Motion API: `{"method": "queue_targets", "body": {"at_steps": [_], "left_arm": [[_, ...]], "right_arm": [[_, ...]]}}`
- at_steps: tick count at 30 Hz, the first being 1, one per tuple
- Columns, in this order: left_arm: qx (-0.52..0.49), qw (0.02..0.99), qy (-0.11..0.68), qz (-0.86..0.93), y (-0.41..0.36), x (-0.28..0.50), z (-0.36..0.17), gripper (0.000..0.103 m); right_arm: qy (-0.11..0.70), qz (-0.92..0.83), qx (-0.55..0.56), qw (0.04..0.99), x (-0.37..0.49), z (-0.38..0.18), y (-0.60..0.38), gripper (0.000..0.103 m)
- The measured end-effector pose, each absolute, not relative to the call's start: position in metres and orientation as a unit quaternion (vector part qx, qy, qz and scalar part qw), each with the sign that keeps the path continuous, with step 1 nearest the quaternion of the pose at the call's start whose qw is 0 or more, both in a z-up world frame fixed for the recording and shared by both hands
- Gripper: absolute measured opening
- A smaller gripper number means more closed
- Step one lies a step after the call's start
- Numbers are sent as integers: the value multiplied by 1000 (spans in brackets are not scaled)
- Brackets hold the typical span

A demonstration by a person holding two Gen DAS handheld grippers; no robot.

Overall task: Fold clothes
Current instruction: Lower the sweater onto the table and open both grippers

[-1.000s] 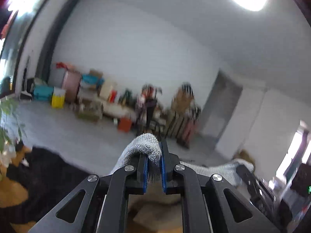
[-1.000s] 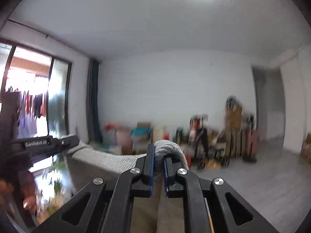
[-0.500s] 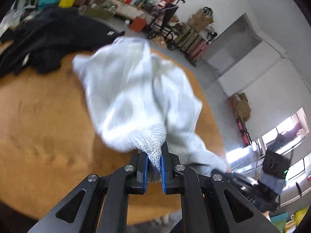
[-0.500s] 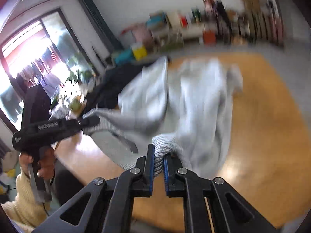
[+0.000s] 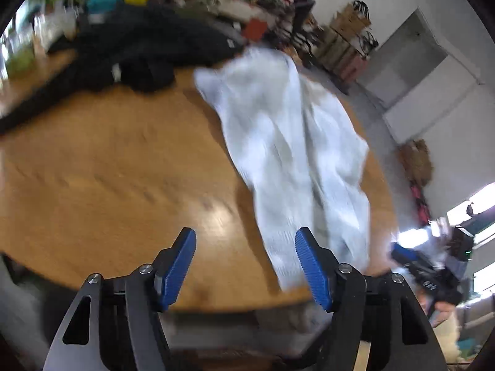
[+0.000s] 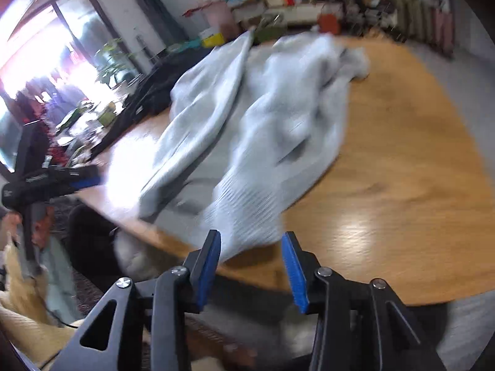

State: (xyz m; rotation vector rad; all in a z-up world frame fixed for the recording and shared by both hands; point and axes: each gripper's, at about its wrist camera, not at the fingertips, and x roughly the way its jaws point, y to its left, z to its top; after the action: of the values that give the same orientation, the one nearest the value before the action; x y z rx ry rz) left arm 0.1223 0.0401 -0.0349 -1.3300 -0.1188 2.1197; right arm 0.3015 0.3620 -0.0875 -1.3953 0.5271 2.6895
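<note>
A light grey knit sweater [image 5: 290, 142] lies spread and rumpled on the wooden table [image 5: 108, 167], its ribbed hem at the near edge. It also shows in the right wrist view [image 6: 263, 123]. My left gripper [image 5: 246, 267] is open and empty, just above the near table edge, with the hem beside its right finger. My right gripper [image 6: 251, 266] is open and empty, with the hem lying just past its fingertips. The left gripper also shows at the left of the right wrist view [image 6: 92, 176].
A heap of black clothes [image 5: 139, 49] lies on the far left of the table, also seen in the right wrist view [image 6: 148, 99]. Boxes and clutter [image 5: 278, 3] line the far wall. The table [image 6: 417, 170] has bare wood to the sweater's right.
Both grippers swung down from facing the room to the table, laid the sweater out on it, then opened and let go of the hem.
</note>
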Motion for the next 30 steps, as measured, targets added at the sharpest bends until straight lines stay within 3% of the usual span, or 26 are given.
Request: {"method": "queue_targets", "body": {"at_steps": [5,8,9,19,20,22,24,25,26,30], "left_arm": [[-475,346,34,808,138,84,-31,68],[-492,350,43,796,199,65,-50,68],[-494,346,46,796,210,63,-57,68],[-503,315,190,782,266,79,-102,67],[-500,305,192,787,263,79,-104,63],[-499,293,185,794,255,78,-106,53],[-500,288,163,800,241,75,-105,32],[-501,282,150,804,232,72,-103,18],[-502,279,134,807,223,69,-103,12],[-501,251,81,824,179,57,-100,5]], "right_arm": [[147,891,-420,86,259,-57,421,50],[148,887,-426,104,210,-67,443,45],[148,882,-433,111,195,-71,448,40],[162,864,-468,87,171,-122,461,41],[161,864,-470,86,171,-124,461,41],[159,862,-473,86,172,-128,462,31],[154,863,-474,85,174,-132,459,7],[148,865,-471,89,177,-132,458,6],[150,866,-466,99,180,-131,460,5],[176,868,-444,135,192,-122,472,4]]}}
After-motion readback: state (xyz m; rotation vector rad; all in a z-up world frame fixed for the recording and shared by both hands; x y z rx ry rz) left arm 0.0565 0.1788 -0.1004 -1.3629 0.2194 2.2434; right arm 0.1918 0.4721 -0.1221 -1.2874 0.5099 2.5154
